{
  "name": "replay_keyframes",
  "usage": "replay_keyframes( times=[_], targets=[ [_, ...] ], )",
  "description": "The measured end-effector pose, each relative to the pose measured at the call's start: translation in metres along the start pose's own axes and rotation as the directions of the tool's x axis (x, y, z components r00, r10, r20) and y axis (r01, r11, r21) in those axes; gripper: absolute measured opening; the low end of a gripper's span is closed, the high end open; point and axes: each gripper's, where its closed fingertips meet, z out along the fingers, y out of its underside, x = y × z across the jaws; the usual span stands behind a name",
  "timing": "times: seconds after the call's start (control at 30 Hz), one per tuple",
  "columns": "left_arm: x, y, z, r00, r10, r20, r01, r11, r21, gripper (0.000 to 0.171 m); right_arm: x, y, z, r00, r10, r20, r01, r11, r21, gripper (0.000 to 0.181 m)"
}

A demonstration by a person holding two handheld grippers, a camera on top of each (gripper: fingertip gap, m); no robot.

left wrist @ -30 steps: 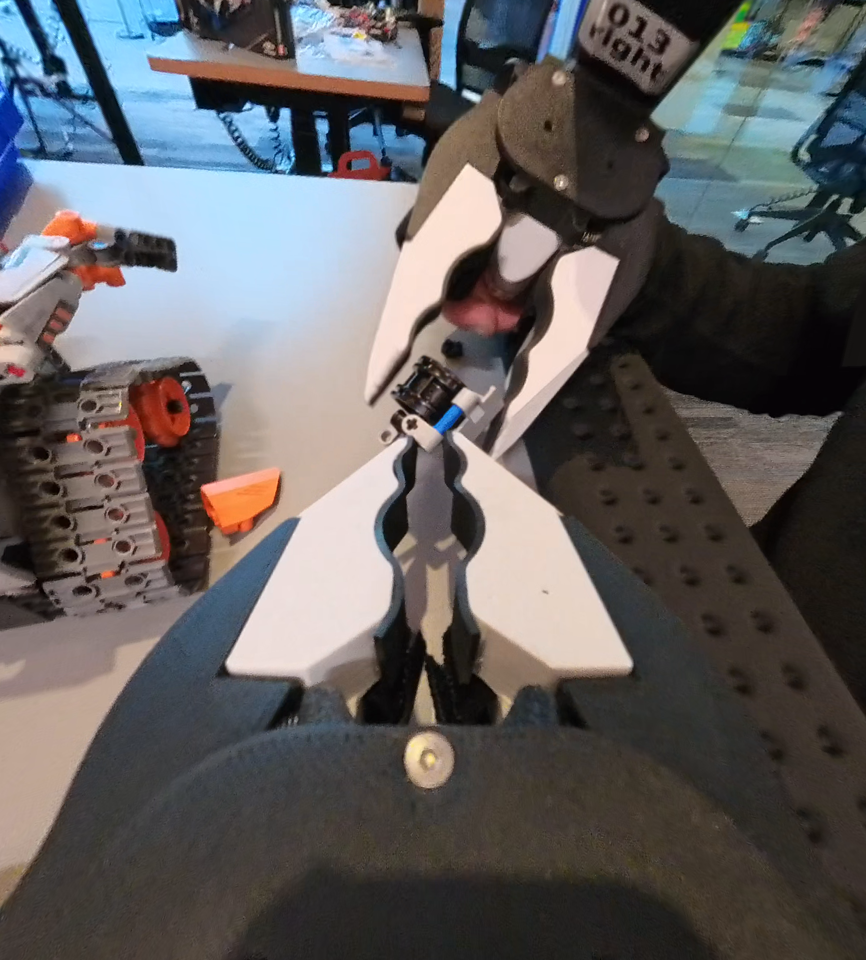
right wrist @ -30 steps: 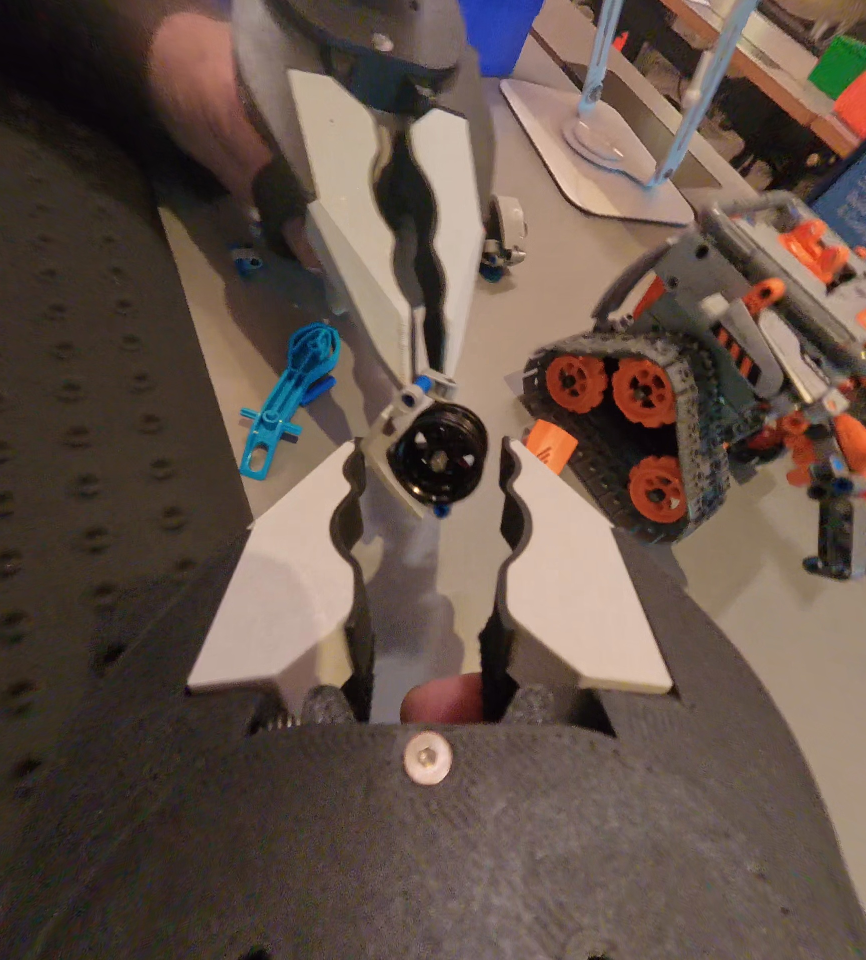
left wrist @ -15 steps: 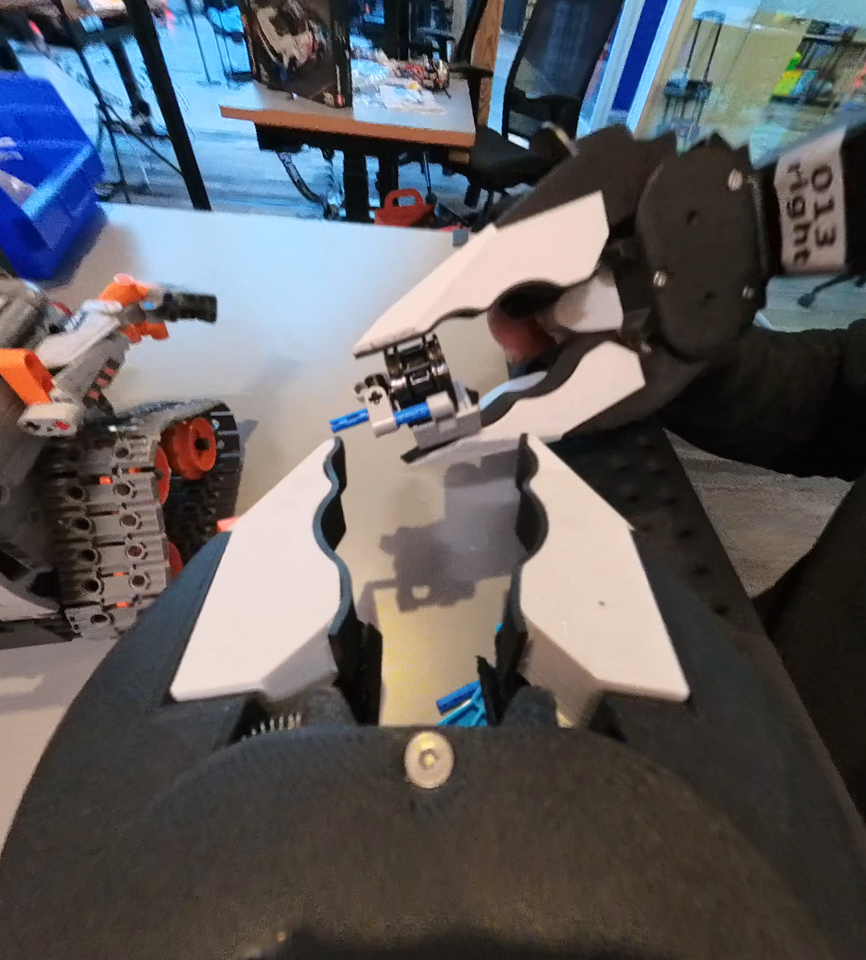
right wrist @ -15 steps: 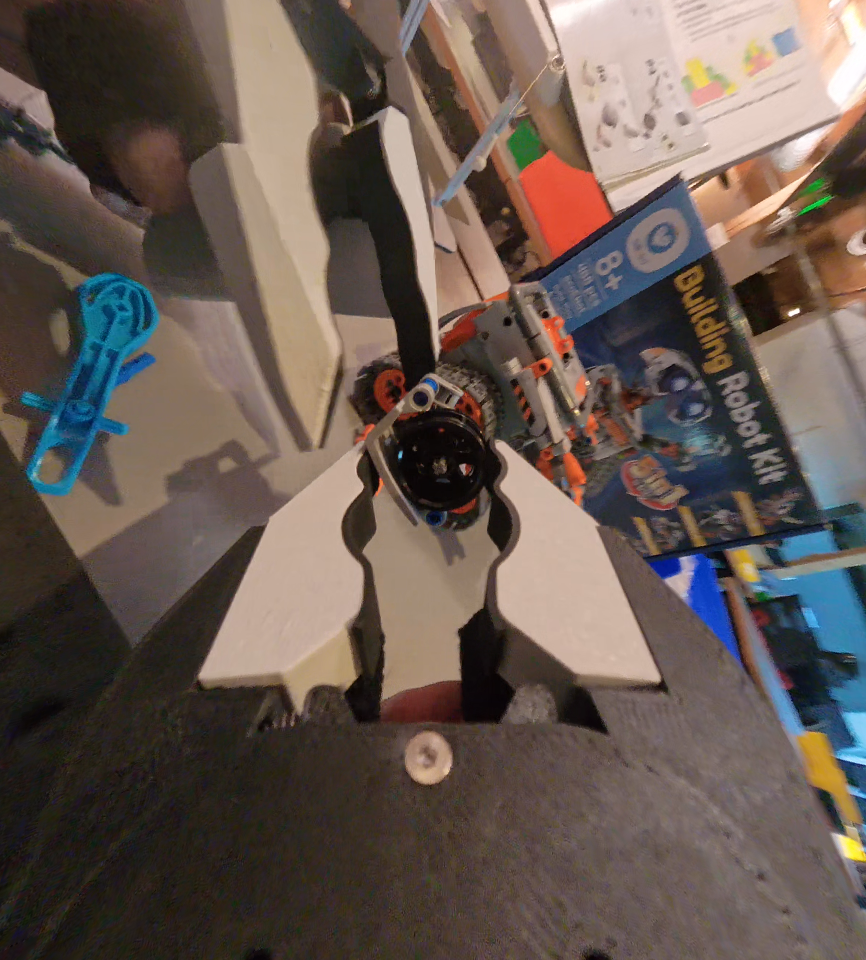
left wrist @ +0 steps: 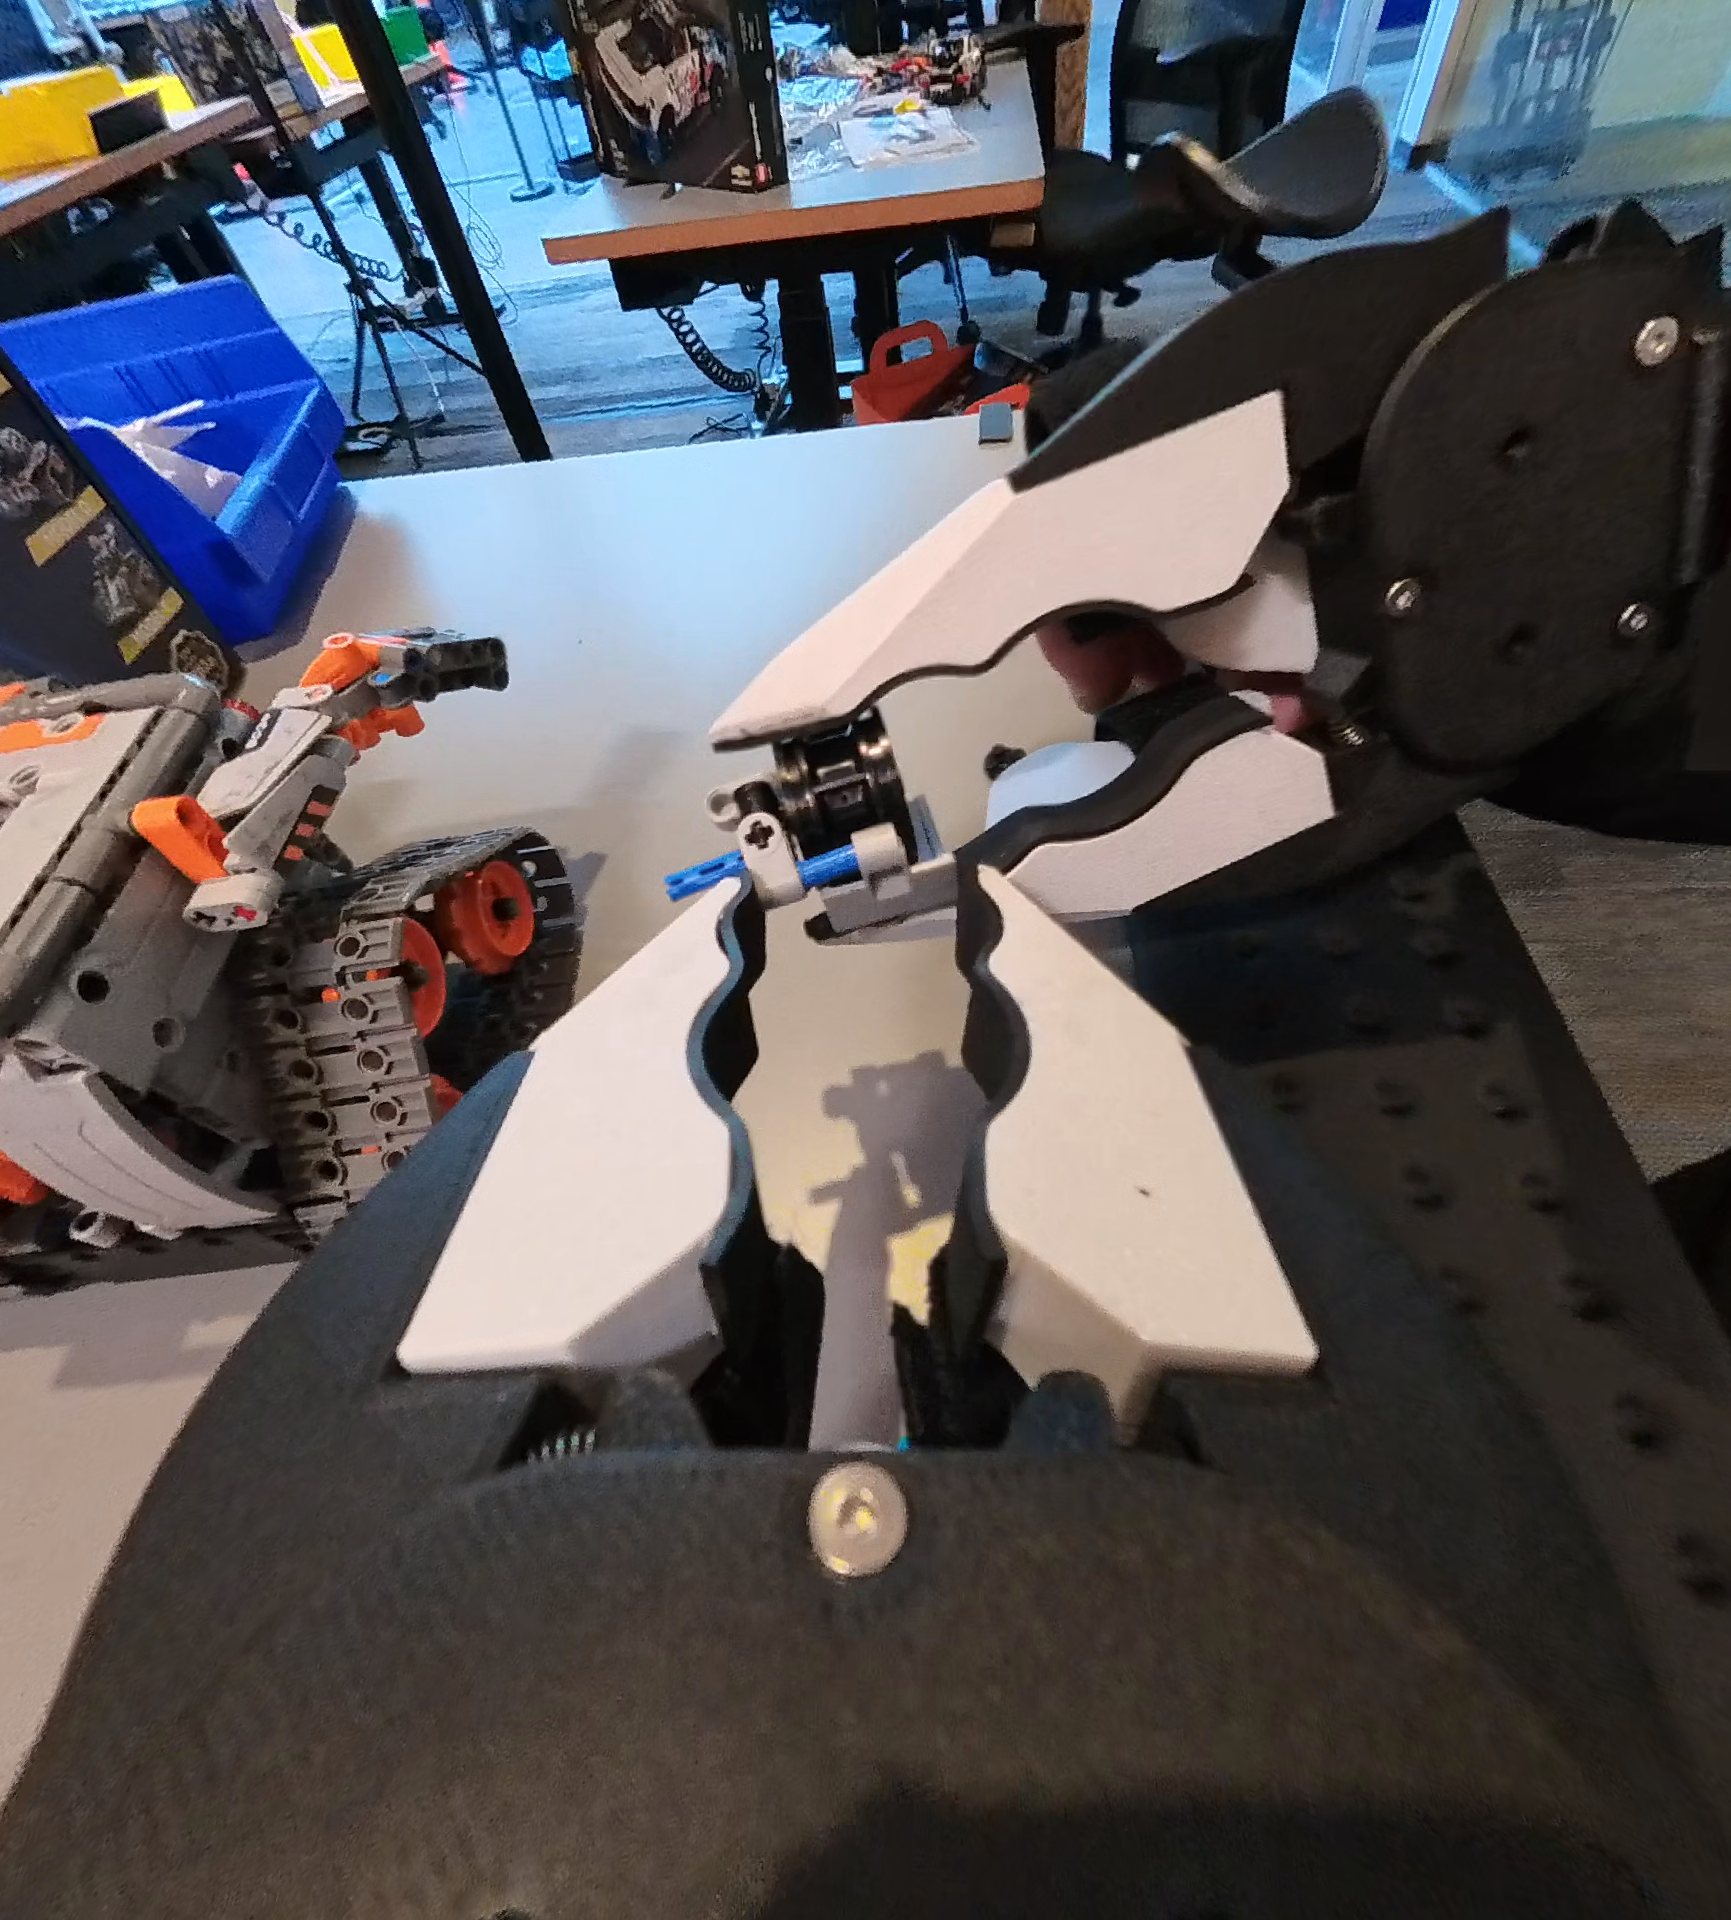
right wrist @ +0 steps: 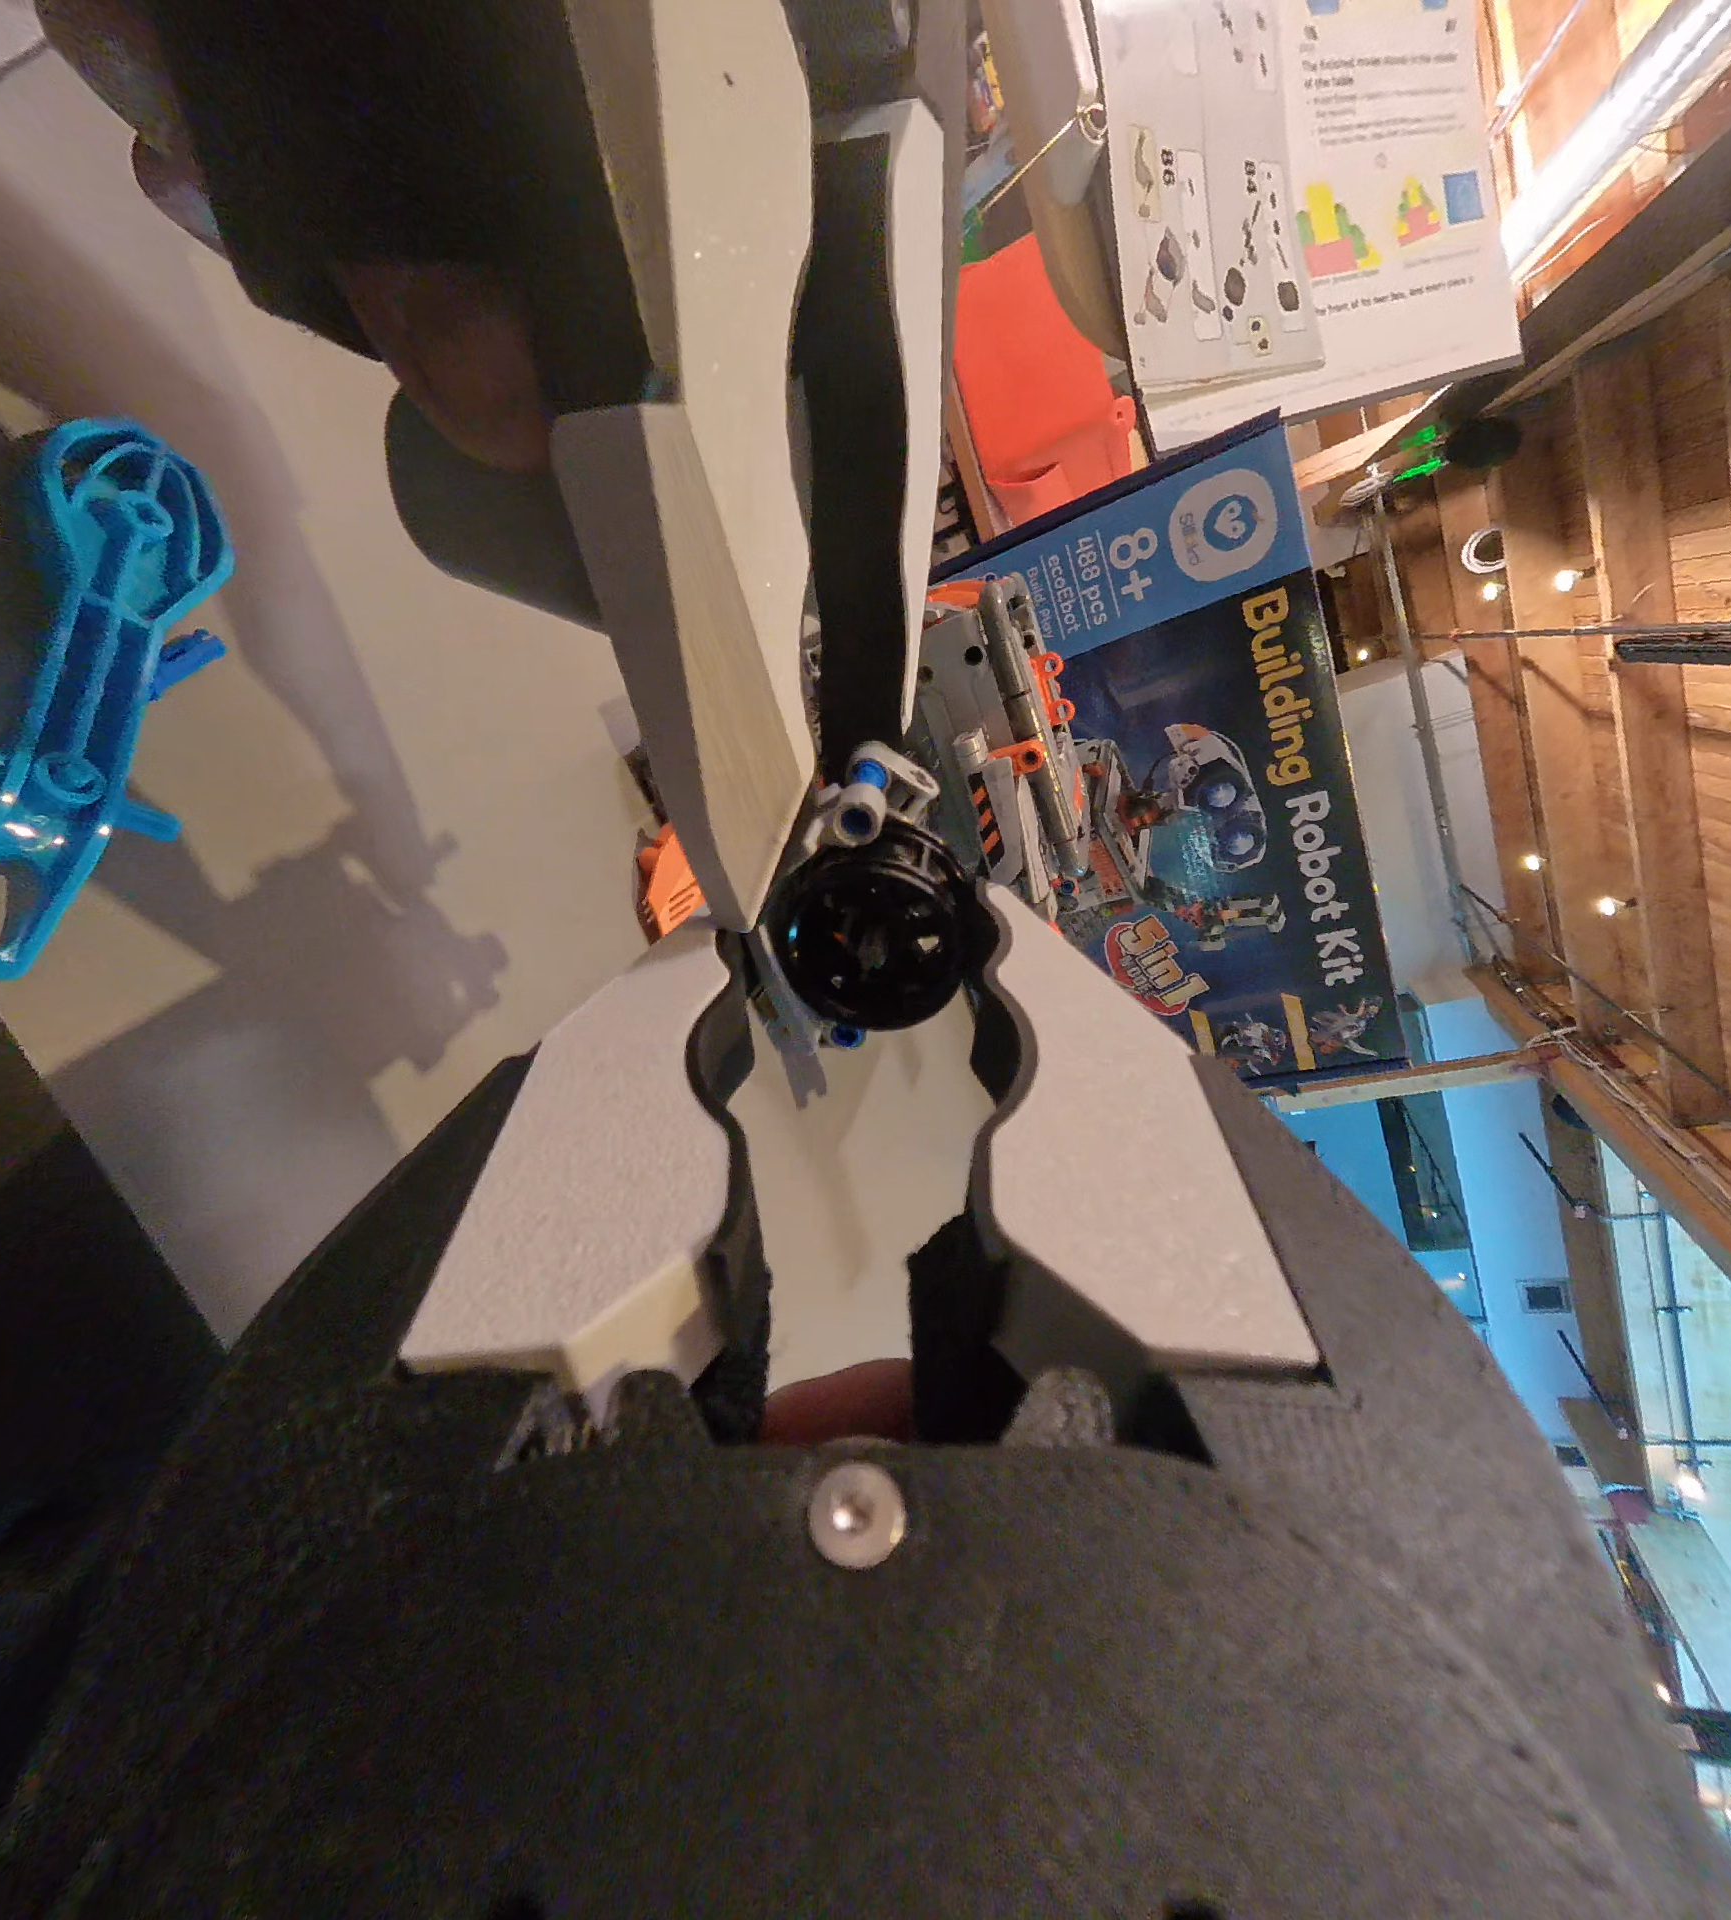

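A small assembly, a black wheel on grey pieces with a blue axle, hangs above the white table. My right gripper comes in from the right, turned on its side, and is shut on the wheel. In the right wrist view its jaws clamp the wheel's rim. My left gripper is open, its fingertips just below the assembly, the left one close to the blue axle end. Its pale fingers reach down to the grey connector in the right wrist view.
A grey and orange tracked robot model stands left of the grippers. Behind it stand a dark blue kit box and a blue bin. A translucent blue plastic tool lies on the table. A black perforated mat lies at the right. Only a small space, under 4 cm, lies between the two pairs of fingers.
My left gripper let go of the assembly's axle and opened, then narrowed a little and came back close. My right gripper shut on the wheel, lifted it and rolled onto its side.
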Motion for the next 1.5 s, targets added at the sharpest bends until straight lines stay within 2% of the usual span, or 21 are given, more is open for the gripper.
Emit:
replay_keyframes(
  times=[0.13,0.2,0.33,0.47,0.57,0.63,0.7,1.07,1.33,1.43,1.5],
  targets=[
    [0.003,-0.009,-0.006,0.998,0.07,-0.006,-0.07,0.997,0.022,0.034,0.007,-0.007,-0.004,0.999,0.028,-0.018,-0.027,0.999,0.04,0.036],
    [0.001,-0.007,-0.005,0.998,0.055,-0.016,-0.055,0.998,0.031,0.034,0.005,-0.006,-0.003,0.999,0.046,0.001,-0.046,0.998,0.048,0.037],
    [0.006,-0.005,-0.008,0.981,0.183,-0.067,-0.184,0.983,-0.004,0.035,-0.006,-0.011,-0.008,0.975,0.135,0.176,-0.163,0.975,0.152,0.048],
    [0.013,0.006,-0.011,0.93,0.359,-0.082,-0.365,0.928,-0.071,0.035,-0.02,-0.02,-0.025,0.878,0.206,0.432,-0.331,0.914,0.236,0.056],
    [0.02,0.011,-0.011,0.897,0.427,-0.117,-0.437,0.895,-0.084,0.035,-0.013,-0.027,-0.035,0.823,0.219,0.524,-0.409,0.869,0.278,0.045],
    [0.025,0.011,-0.011,0.886,0.443,-0.137,-0.455,0.887,-0.076,0.035,-0.017,-0.023,-0.033,0.814,0.186,0.55,-0.38,0.887,0.263,0.046],
    [0.025,0.015,-0.01,0.866,0.482,-0.135,-0.496,0.862,-0.103,0.035,-0.028,-0.022,-0.033,0.79,0.139,0.597,-0.349,0.902,0.252,0.031],
    [0.025,0.033,-0.004,0.867,0.467,-0.172,-0.492,0.856,-0.157,0.034,-0.046,-0.013,-0.025,0.768,0.114,0.63,-0.311,0.926,0.212,0.03],
    [0.033,0.054,0.001,0.837,0.503,-0.217,-0.545,0.804,-0.239,0.033,-0.068,-0.007,-0.024,0.704,0.085,0.705,-0.275,0.948,0.162,0.027],
    [0.027,0.063,0.004,0.868,0.444,-0.221,-0.493,0.824,-0.28,0.035,-0.073,-0.002,-0.017,0.702,0.114,0.703,-0.279,0.952,0.125,0.028],
    [0.024,0.058,0.0,0.87,0.443,-0.218,-0.49,0.829,-0.271,0.035,-0.068,-0.004,-0.015,0.726,0.113,0.678,-0.28,0.949,0.142,0.028]
  ],
)
